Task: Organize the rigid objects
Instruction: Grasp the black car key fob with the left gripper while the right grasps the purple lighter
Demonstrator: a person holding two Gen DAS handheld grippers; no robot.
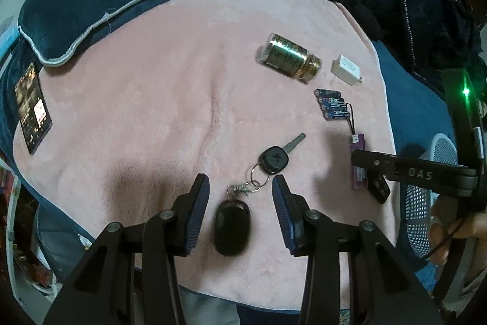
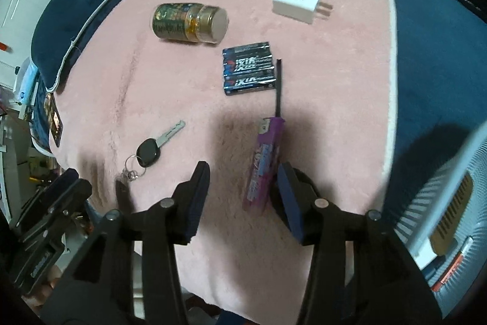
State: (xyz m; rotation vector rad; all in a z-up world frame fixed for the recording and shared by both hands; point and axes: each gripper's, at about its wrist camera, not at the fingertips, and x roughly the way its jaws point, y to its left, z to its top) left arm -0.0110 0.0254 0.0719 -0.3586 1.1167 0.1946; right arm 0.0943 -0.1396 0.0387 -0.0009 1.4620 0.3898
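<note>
- Purple lighter (image 2: 264,166) lies on the pink blanket (image 2: 188,99), batteries (image 2: 249,68) just beyond.
- Right gripper (image 2: 243,188) fingers released, straddling the lighter.
- Left gripper (image 1: 240,197) fingers apart over the black fob (image 1: 231,229), not pressing.
- Dark object beside the lighter half hidden.

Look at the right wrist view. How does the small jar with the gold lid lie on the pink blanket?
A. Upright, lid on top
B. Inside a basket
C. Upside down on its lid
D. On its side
D: the jar lies on its side on the pink blanket, its round lid facing sideways toward the white charger.
</note>
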